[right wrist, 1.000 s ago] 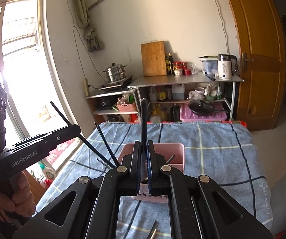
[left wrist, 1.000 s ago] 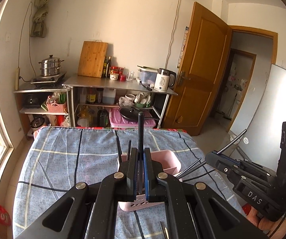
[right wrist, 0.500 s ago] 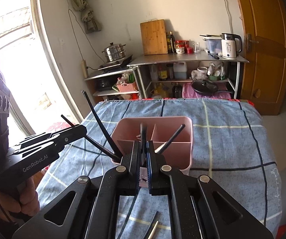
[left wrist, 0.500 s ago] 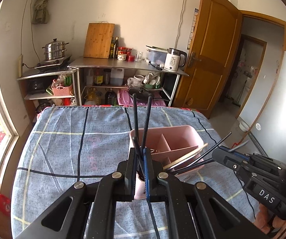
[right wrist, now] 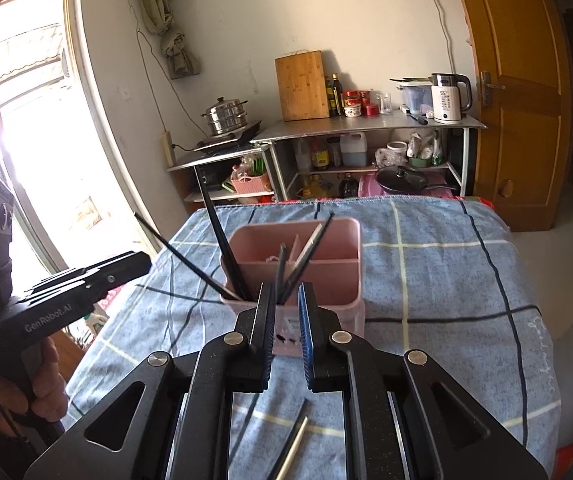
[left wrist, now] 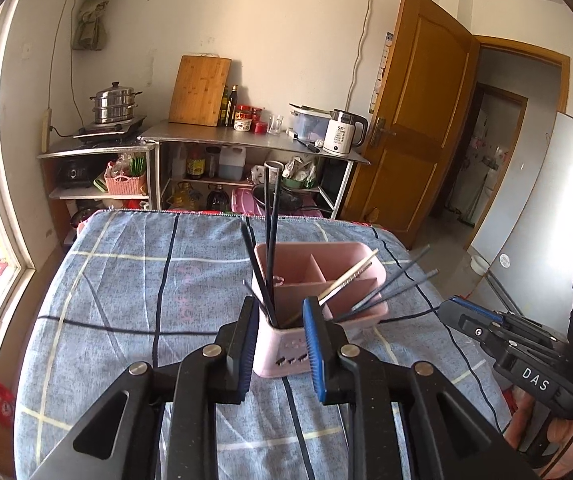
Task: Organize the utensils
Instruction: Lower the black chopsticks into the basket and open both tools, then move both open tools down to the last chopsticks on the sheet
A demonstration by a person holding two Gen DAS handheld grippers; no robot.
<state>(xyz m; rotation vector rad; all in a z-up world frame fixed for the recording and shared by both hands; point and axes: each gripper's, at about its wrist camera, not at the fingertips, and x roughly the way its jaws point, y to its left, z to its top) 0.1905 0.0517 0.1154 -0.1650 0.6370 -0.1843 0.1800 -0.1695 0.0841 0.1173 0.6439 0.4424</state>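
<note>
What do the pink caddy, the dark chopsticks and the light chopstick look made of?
Pink caddy: likely moulded plastic, matte, with uniform colour, rounded corners and thin dividers.
Dark chopsticks: smooth black, slight sheen; plastic, alloy or lacquered wood, can't tell which.
Light chopstick: pale tan shaft suggests bamboo or wood, though glare leaves it open.

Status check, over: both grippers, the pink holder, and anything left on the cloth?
Left gripper open, empty. Right gripper open, empty. Chopsticks standing in pink holder. Loose chopsticks on the cloth beneath right gripper; path clear.
</note>
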